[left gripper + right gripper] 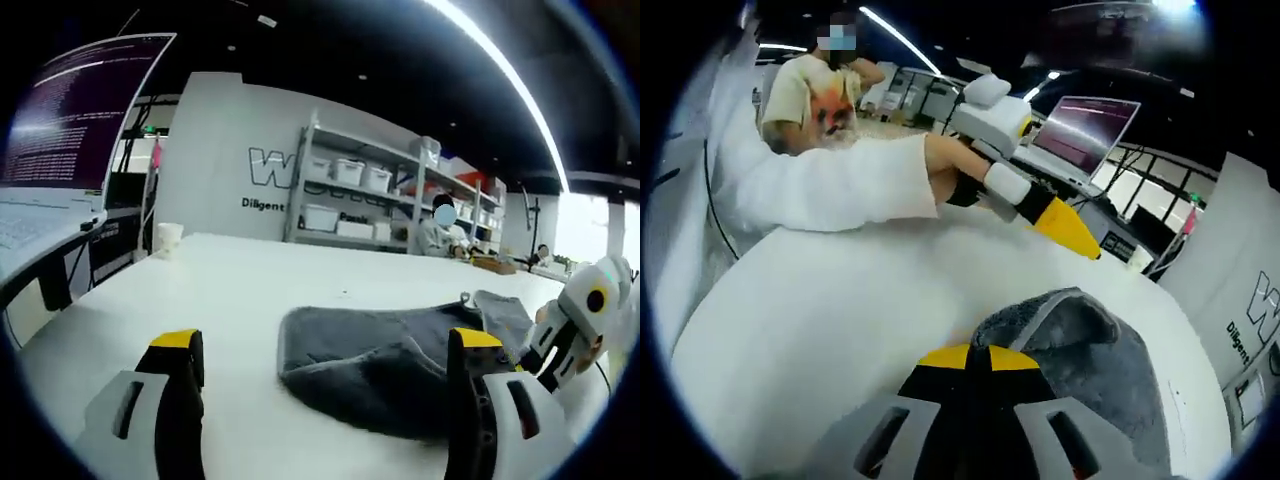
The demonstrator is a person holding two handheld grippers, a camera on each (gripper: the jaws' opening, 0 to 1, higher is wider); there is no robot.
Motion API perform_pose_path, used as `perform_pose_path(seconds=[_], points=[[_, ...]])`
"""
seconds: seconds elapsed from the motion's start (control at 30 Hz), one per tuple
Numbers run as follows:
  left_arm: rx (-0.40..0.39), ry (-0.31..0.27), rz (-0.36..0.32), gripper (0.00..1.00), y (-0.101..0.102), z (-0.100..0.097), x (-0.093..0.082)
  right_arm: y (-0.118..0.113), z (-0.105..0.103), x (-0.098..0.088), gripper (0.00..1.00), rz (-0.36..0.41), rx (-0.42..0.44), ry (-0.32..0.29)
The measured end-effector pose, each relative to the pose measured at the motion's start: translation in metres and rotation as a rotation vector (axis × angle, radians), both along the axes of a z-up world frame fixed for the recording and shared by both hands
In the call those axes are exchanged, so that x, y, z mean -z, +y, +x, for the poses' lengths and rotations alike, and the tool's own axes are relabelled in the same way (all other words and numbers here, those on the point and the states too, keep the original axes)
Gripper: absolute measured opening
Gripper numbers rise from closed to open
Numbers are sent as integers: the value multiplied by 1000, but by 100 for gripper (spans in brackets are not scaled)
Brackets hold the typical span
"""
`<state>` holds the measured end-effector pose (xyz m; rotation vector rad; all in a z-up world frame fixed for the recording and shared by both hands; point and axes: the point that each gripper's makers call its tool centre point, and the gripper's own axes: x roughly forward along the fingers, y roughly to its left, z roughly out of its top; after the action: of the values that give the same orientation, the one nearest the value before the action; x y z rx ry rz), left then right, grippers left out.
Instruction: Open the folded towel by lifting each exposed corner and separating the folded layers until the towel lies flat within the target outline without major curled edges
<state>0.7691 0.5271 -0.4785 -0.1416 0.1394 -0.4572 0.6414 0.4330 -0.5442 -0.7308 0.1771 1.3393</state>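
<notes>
Left gripper view: my left claw (pixel 325 400) rises from the near edge with its two yellow-tipped jaws spread wide, nothing between them, hovering low over the white table (pixel 230 290). Just beyond the jaws lies the grey towel (pixel 390 365), still folded and rumpled, its long axis running across the view from the rounded left end toward a raised corner at the right; the right jaw overlaps its near edge in the picture, and whether it touches I cannot tell. At the towel's right end my right claw (pixel 560 335) enters, white with a yellow spot, close to the lifted corner. Farther off on the table stands a small white cup (pixel 167 238); a laptop (pixel 70 130) with a lit screen sits at the left, and shelves (pixel 370 195) with white bins line the far wall. Right gripper view: my right claw (pixel 970 358) shows its yellow-and-black tips pressed together, with the towel (pixel 1085 350) bunched up directly beyond them; whether the cloth is pinched I cannot tell. The towel's hump stretches away toward the lower right. Past it, my left claw (pixel 1065 225) hangs above the table (pixel 810 310), held by a white sleeve (pixel 830 185). The laptop (pixel 1090 130) stands behind.
</notes>
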Motion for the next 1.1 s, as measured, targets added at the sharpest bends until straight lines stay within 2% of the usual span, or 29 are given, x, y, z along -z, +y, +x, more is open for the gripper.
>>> perform_pose_path(seconds=[0.2, 0.37, 0.4, 0.53, 0.7, 0.8, 0.9, 1.03, 1.1], points=[[-5, 6, 6, 100, 0, -1, 2, 3, -5, 18, 0, -67, -18, -11], [-6, 7, 7, 100, 0, -2, 2, 0, -6, 14, 0, -64, -7, 29], [-8, 6, 7, 100, 0, -2, 2, 0, -8, 11, 1, -49, 1, 59], [-10, 3, 2, 100, 1, -1, 1, -3, -8, -4, 2, 9, 17, 88], [-8, 3, -3, 100, 0, -2, 1, -10, -7, -45, 0, 187, 65, 156], [-4, 4, -4, 100, -1, -2, 2, -22, -2, -67, 0, 260, 109, 159], [-3, 4, -3, 100, -1, -1, 2, -43, 7, -83, 3, 312, 170, 138], [0, 7, -5, 100, -1, 0, 3, -88, 23, -96, 19, 388, 310, 138], [2, 9, -1, 100, -2, 0, 4, -110, 29, -98, 23, 414, 366, 127]])
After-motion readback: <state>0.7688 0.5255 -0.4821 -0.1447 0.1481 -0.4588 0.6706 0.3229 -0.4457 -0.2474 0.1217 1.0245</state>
